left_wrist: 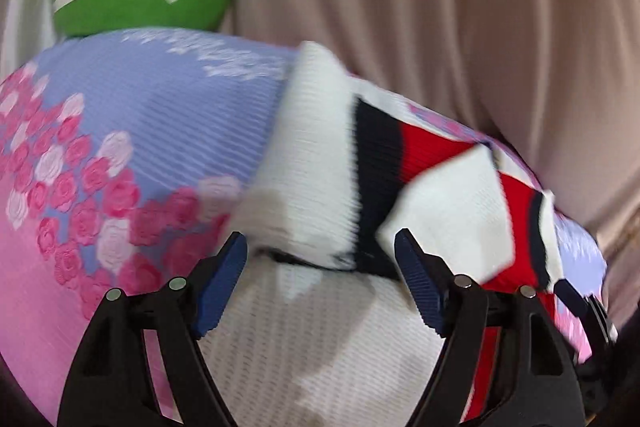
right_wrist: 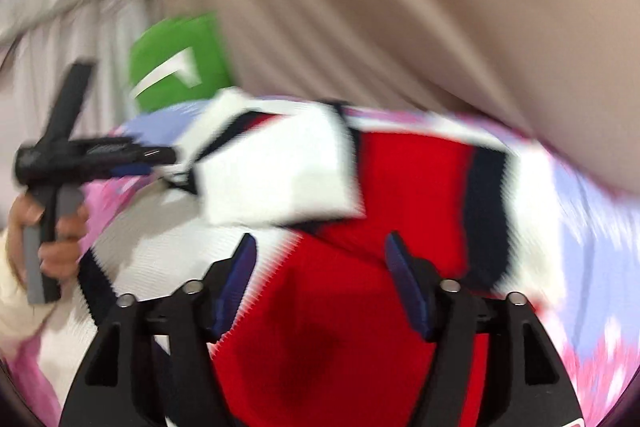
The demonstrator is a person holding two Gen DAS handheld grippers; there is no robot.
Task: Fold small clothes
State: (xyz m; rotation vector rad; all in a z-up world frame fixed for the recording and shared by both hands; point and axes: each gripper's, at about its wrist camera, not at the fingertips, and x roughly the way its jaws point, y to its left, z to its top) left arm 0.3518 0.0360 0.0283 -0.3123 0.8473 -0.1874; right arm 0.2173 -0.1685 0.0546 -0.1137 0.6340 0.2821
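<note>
Both jaws released, L gripper (left_wrist: 320, 255) & R gripper (right_wrist: 320, 255) over sweater (left_wrist: 320, 339); next: regrasp edge at 12 o'clock, I reckon.

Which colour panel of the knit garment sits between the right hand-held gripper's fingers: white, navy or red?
The red panel. It fills the gap of the open right hand-held gripper; the white fold lies beyond, the navy stripe off to the right.

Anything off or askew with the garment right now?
Nothing damaged. The red, white and navy knit garment lies bunched on the floral bedspread, its folded white sleeve angled, not square. Both grippers' jaws are open.
</note>
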